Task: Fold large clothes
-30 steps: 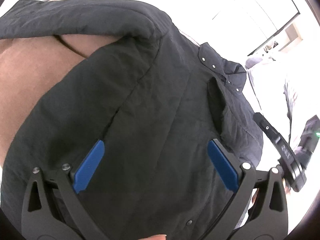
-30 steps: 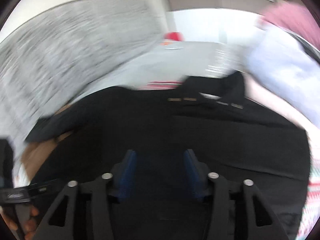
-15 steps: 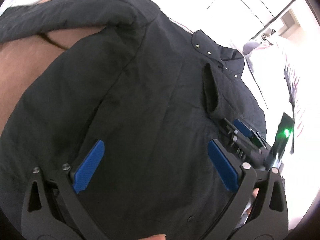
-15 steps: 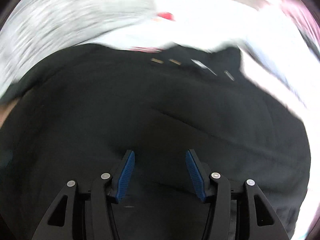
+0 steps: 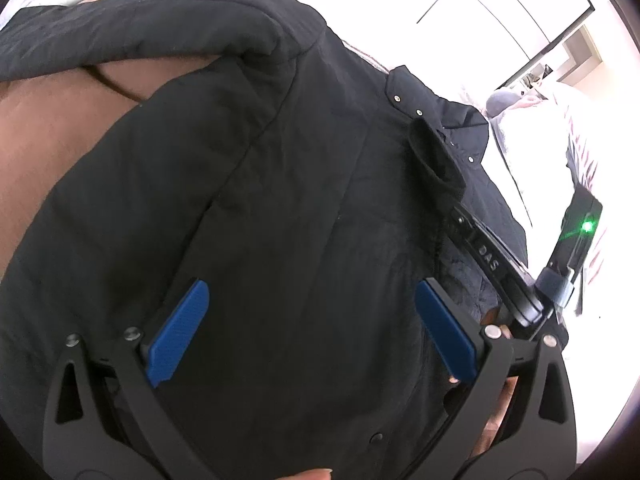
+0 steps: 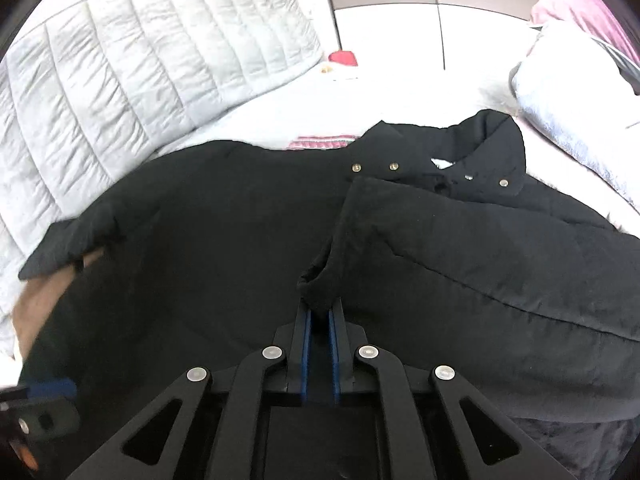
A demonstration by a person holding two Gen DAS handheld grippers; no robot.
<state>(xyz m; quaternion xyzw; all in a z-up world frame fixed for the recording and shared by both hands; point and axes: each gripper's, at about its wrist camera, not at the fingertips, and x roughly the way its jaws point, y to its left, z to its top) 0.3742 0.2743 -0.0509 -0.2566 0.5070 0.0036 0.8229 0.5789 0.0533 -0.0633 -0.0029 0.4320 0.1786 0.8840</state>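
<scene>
Right gripper (image 6: 320, 314) just clamped its jaws onto the folded-in sleeve cuff (image 6: 320, 284) of the black padded jacket (image 5: 280, 200) spread on the bed (image 6: 400, 92) — left gripper (image 5: 312, 332) hovers wide, empty — sleeve fold looks ready to adjust.

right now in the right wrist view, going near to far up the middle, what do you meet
right hand-held gripper shut on the sleeve cuff → black jacket → its snap-button collar → white bed sheet → wall

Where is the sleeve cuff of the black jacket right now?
In the right wrist view the cuff sits centre frame, pinched in the right gripper, lying over the black jacket.
</scene>
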